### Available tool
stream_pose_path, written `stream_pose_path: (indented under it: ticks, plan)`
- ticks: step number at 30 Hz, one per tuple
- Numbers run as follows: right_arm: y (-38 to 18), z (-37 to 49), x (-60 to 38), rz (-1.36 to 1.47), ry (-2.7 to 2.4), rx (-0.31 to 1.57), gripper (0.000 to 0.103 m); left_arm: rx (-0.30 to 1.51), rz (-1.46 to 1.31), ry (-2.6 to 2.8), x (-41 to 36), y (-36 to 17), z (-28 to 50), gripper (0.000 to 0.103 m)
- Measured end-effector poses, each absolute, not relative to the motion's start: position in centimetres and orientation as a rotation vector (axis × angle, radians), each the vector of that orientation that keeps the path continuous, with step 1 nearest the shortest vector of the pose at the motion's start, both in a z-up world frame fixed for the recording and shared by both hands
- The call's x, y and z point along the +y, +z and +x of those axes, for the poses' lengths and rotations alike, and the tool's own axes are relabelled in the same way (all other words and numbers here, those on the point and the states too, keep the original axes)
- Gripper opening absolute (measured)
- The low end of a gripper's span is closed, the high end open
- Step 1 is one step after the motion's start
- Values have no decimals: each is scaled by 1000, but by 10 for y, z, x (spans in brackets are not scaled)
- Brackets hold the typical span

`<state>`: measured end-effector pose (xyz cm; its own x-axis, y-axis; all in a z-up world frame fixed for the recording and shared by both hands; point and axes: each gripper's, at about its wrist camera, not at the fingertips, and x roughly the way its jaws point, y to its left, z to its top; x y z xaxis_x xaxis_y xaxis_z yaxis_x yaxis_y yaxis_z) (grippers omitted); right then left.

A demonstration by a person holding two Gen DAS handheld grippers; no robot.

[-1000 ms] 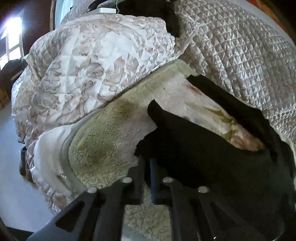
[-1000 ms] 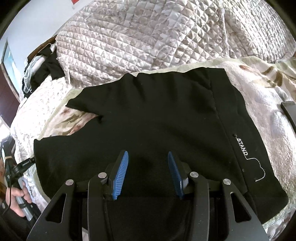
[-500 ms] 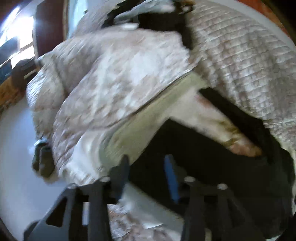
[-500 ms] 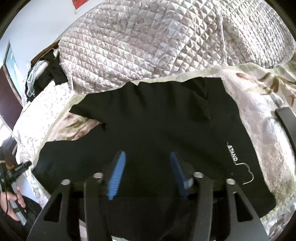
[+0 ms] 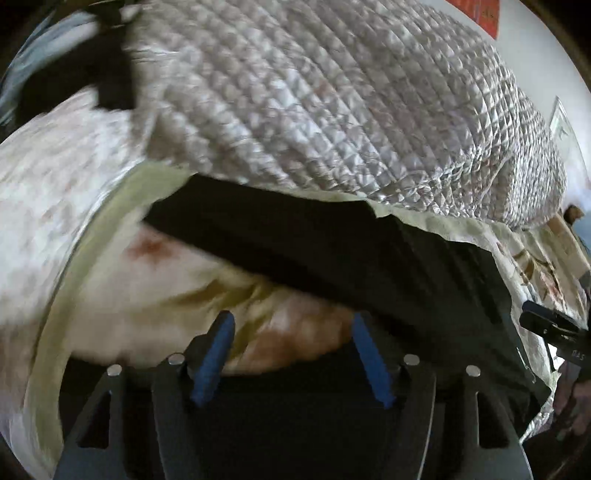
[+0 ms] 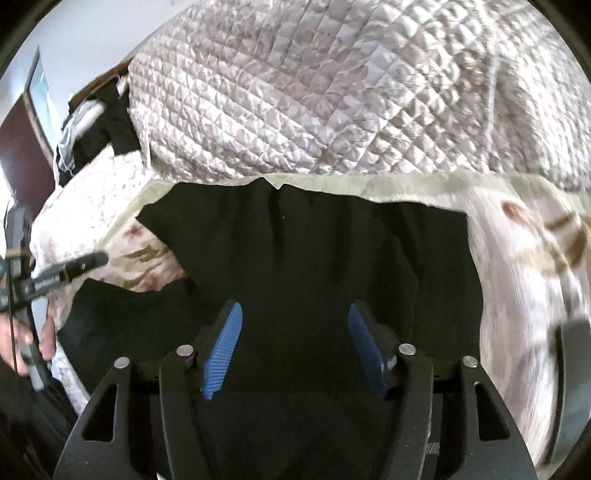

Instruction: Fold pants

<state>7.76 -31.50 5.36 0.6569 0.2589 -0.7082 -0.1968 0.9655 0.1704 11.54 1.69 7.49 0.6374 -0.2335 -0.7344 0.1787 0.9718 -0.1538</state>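
The pants (image 6: pixel 314 251) are black and lie spread on a floral blanket (image 6: pixel 517 266) over a bed, below a quilted cover (image 6: pixel 332 92) bunched behind them. In the right wrist view their near part is cut off by the frame and hidden under the gripper body; folds and seams are hard to make out in the dark cloth. In the left wrist view the pants (image 5: pixel 332 251) run as a dark band from upper left to lower right, and their near edge merges with the gripper's shadow, so the outline there cannot be traced.

The right gripper (image 6: pixel 293 345) hangs over the pants with its blue pads (image 6: pixel 223 350) set wide apart and nothing between them. The left gripper (image 5: pixel 293 356) is likewise spread wide and holds nothing; it sits above the blanket (image 5: pixel 166 280) just beside the pants' edge.

Small white lettering shows on the left gripper's body (image 6: pixel 48 282) in the right wrist view, and on the right gripper's body (image 5: pixel 554 328) in the left wrist view; neither can be read. Both views are motion-blurred at the sides.

Only the right wrist view shows the hand (image 6: pixel 26 336) gripping the left tool's handle, and dark clothes (image 6: pixel 110 122) piled at upper left. Only the left wrist view shows a red patch (image 5: pixel 487 14) on the wall; any writing on it is illegible.
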Motion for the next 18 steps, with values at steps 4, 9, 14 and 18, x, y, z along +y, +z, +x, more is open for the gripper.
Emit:
stream_pose_path:
  ticks: [4,9,14,18]
  plan:
    - [48,123,-318,36,298,842,64,845,-38,-282,-3,71,164,74]
    - [35,181,-318,-50,326,869,64,849,5,-287,-17,55,219,76]
    - [12,237,-322,-93,343,916,64,873,44,-263,-25,29,267,77]
    - [-7,270,-326,-95,338,962,64,912,52,-226,-30,7,296,78]
